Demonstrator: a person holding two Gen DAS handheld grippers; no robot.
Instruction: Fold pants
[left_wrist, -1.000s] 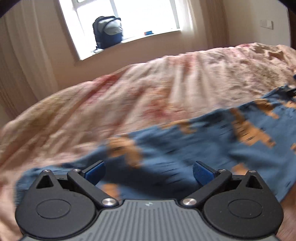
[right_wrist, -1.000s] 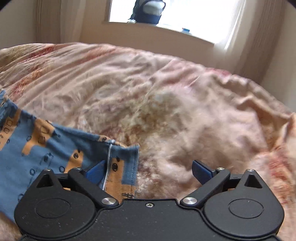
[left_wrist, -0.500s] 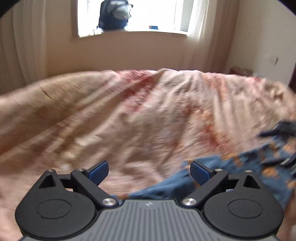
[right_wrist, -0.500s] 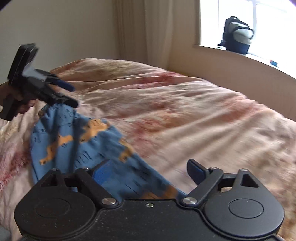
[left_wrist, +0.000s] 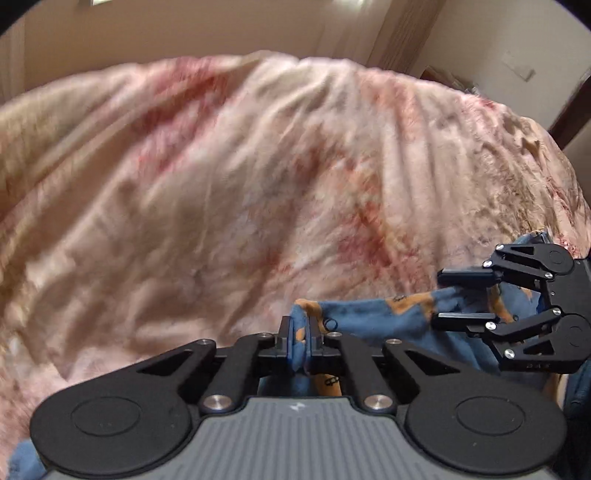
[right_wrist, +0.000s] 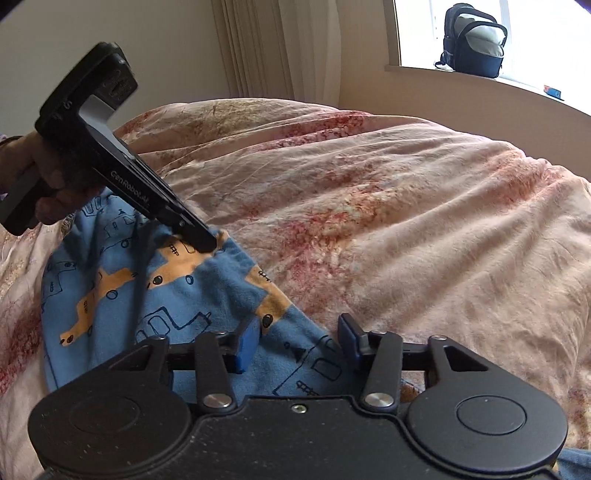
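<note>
Our left gripper (left_wrist: 299, 334) pinched the pants (right_wrist: 207, 291) edge on the bed (right_wrist: 406, 221); our right gripper (right_wrist: 297, 341), jaws half open, straddled it ungripped. Soft, light, floppy cloth: we judged hems best.

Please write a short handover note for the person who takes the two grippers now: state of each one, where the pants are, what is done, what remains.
Left hand-held gripper: shut on an edge of the blue pants.
Right hand-held gripper: open, fabric lies between its fingers, not yet pinched.
Pants: on the pink bedspread, bunched, partly lifted at the left grip.
Done: one edge grasped.
Left: close the right gripper, then make the fold; no finished fold is visible.
</note>
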